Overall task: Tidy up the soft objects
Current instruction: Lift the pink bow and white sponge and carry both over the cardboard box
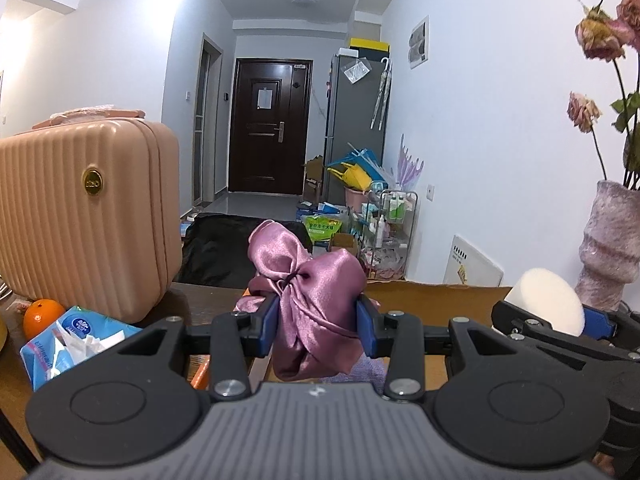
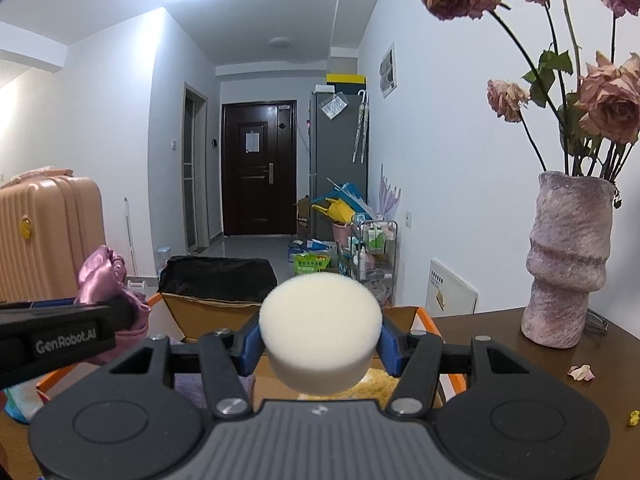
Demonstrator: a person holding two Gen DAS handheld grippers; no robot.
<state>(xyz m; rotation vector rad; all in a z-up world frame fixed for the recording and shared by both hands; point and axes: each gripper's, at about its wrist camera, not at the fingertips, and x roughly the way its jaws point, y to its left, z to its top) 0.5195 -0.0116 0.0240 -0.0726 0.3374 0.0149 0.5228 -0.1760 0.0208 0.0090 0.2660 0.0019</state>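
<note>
Left wrist view: the left gripper [image 1: 318, 326] pinches a bunched mauve satin cloth [image 1: 308, 292] between its blue pads [image 1: 267, 330], the fabric bulging above and hanging below the fingers. To the right of this gripper, the right gripper [image 1: 560, 320] appears at the frame edge, closed around a round white sponge [image 1: 548, 304]. To the left stand a ribbed pink suitcase [image 1: 84, 208], an orange [image 1: 42, 316] and a blue tissue pack [image 1: 72, 344], all on the dark table [image 1: 204, 300]. Ahead of and below the cloth, the brown edge of a cardboard box [image 1: 432, 294] is visible.

Right wrist view: the right gripper [image 2: 320, 344] clamps the white sponge [image 2: 320, 324] at its two sides, holding it raised above the open cardboard box [image 2: 212, 312], whose orange-trimmed rim lies directly beneath and ahead. Something yellow and fuzzy [image 2: 376, 386] shows in the box under the sponge; what it is cannot be told. To the left, the left gripper [image 2: 120, 312] carries the satin cloth [image 2: 104, 276]. To the right, a textured pink vase [image 2: 568, 260] of dried roses [image 2: 608, 100] stands on the table [image 2: 500, 340], with a fallen petal [image 2: 581, 372] near it.
</note>
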